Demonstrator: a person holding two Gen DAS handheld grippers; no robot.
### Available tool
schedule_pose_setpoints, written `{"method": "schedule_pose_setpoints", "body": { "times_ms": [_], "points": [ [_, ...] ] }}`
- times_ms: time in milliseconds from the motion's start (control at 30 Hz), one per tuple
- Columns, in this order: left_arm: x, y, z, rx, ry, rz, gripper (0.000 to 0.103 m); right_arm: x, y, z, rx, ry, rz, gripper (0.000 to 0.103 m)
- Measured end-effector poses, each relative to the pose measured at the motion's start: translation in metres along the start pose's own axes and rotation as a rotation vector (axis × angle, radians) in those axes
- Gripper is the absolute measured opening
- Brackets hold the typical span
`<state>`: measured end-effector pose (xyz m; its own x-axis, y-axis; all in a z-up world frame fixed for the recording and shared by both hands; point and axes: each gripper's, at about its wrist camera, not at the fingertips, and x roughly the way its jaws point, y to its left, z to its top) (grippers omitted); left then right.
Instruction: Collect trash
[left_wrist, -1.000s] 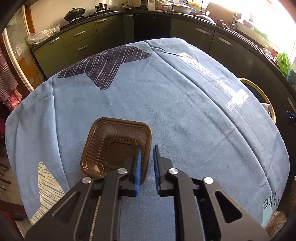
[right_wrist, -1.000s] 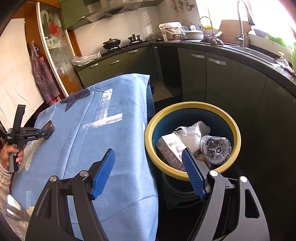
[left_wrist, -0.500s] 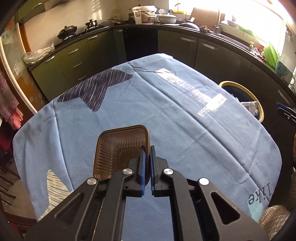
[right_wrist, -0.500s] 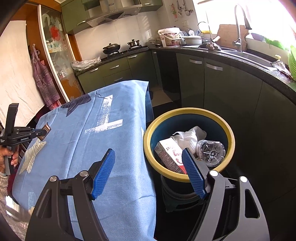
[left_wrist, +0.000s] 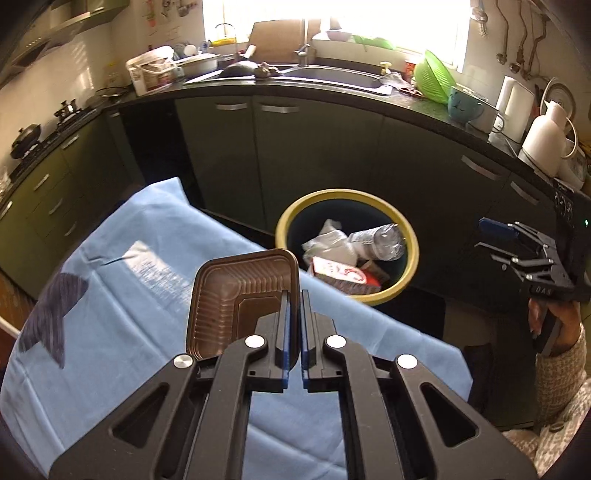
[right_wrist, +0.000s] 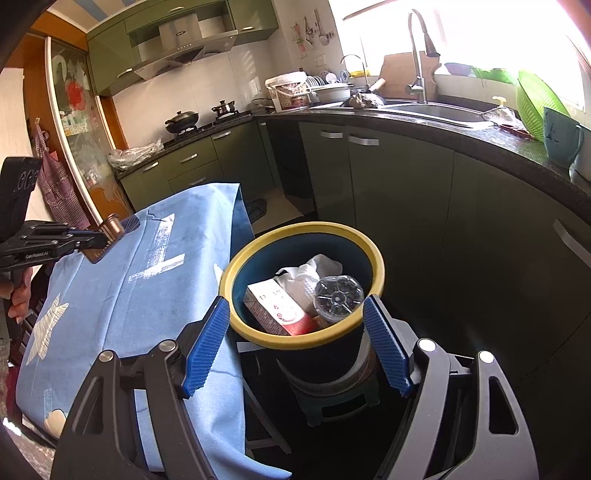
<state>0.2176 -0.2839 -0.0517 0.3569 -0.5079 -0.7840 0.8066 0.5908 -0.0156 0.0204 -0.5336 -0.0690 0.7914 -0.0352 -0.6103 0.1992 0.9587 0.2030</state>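
The left gripper (left_wrist: 294, 317) is clamped tight on the right wall of a brown plastic tray (left_wrist: 236, 295), the blue pads pinching its rim, and the tray hangs clear above the blue tablecloth (left_wrist: 140, 266). The tray tilts, with its ribbed inside facing the camera. From the right wrist view the same tray (right_wrist: 109, 236) shows at the far left, held out over the cloth in the black gripper with a hand (right_wrist: 18, 295) on the grip.

Beyond the tray, just past the table's far edge, stands the yellow-rimmed bin (left_wrist: 402, 229). Inside lie a white crumpled wrapper (left_wrist: 332, 243), a clear plastic bottle (left_wrist: 384, 240) on its side and a red-and-white carton (left_wrist: 343, 277).

Over on the right, the right gripper (right_wrist: 295, 339) stands wide, nothing between its blue pads (right_wrist: 205, 347). It hangs near the bin (right_wrist: 258, 258), looking down into it, so the yellow rim sits framed between the two fingers. In the left wrist view that gripper (left_wrist: 517, 247) shows at the right edge, held by a hand (left_wrist: 554, 325) in a grey knitted sleeve (left_wrist: 565, 398).

Behind it all runs the dark counter (right_wrist: 461, 133) with the sink (left_wrist: 332, 74), and a green colander (left_wrist: 436, 81) stands further right.
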Motion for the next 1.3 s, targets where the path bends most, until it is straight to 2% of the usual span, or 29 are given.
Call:
{"method": "schedule_pose_setpoints", "body": {
  "times_ms": [233,367,600,667,733,867,1000,1133,1200,1300],
  "points": [
    [0.095,-0.042,0.062,0.033,0.061,-0.102,0.004,-0.008,-0.031,-0.01,0.06,-0.003,-0.026,0.074],
    [0.137,-0.061,0.083,0.055,0.079,-0.103,0.004,-0.01,-0.041,-0.013,0.079,-0.002,-0.037,0.074],
    [0.182,-0.071,0.096,0.052,0.128,-0.086,0.004,-0.011,-0.047,-0.015,0.091,0.0,-0.035,0.074],
    [0.195,-0.066,0.099,0.032,0.159,-0.111,0.014,-0.01,-0.045,-0.015,0.093,0.002,-0.025,0.074],
    [0.201,-0.061,0.099,0.013,0.172,-0.125,0.05,-0.01,-0.041,-0.015,0.088,0.002,-0.01,0.074],
    [0.178,-0.056,0.092,0.004,0.124,-0.165,0.053,-0.012,-0.032,-0.013,0.064,-0.003,0.005,0.075],
    [0.116,-0.056,0.078,0.036,0.028,-0.16,0.053,-0.012,-0.027,-0.011,0.054,-0.006,0.016,0.076],
    [0.049,-0.046,0.051,-0.004,-0.063,-0.109,0.06,-0.01,-0.018,-0.011,0.037,0.002,0.031,0.076],
    [0.016,-0.041,0.031,-0.026,-0.097,-0.044,0.062,-0.01,-0.013,-0.011,0.027,0.003,0.039,0.076],
    [-0.032,-0.03,-0.002,-0.098,-0.162,0.018,0.076,-0.009,-0.004,-0.011,0.009,0.005,0.05,0.077]
  ]
}}
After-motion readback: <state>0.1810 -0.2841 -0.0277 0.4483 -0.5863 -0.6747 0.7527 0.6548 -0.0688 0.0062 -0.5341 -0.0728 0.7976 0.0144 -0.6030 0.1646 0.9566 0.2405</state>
